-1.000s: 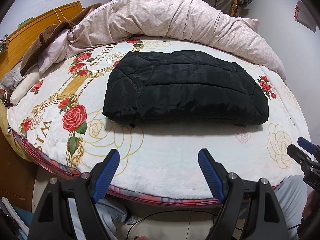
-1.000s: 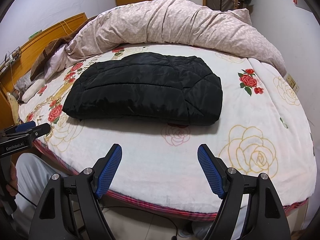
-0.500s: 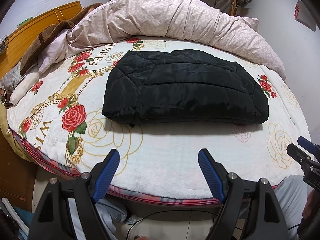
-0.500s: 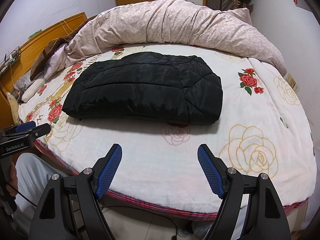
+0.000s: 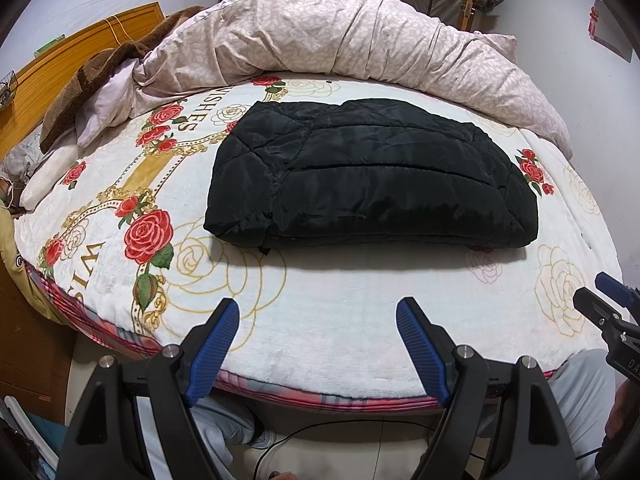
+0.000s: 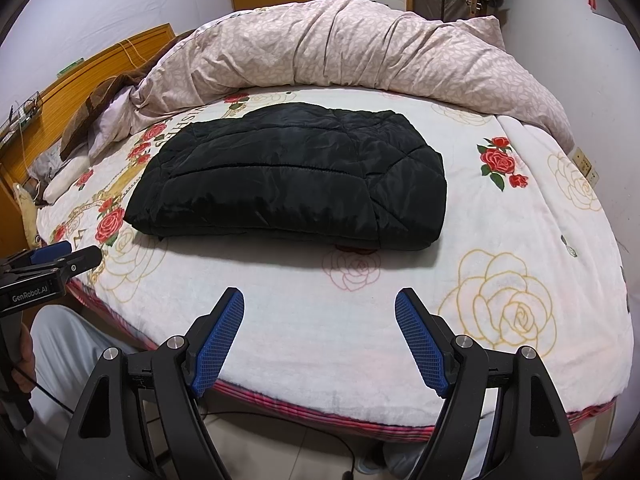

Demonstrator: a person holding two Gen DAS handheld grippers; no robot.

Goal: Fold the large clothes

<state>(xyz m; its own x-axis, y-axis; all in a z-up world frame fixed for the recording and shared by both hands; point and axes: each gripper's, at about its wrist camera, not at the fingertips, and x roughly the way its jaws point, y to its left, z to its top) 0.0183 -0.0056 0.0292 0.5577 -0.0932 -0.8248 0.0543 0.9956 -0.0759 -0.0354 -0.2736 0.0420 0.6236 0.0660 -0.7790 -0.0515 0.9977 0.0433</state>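
Basically done: black jacket lay folded into a compact bundle mid-frame on the bed; left gripper and right gripper fingers spread, empty.

We see the folded jacket lying mid-bed on the blanket, the duvet heaped behind it, the headboard far left.
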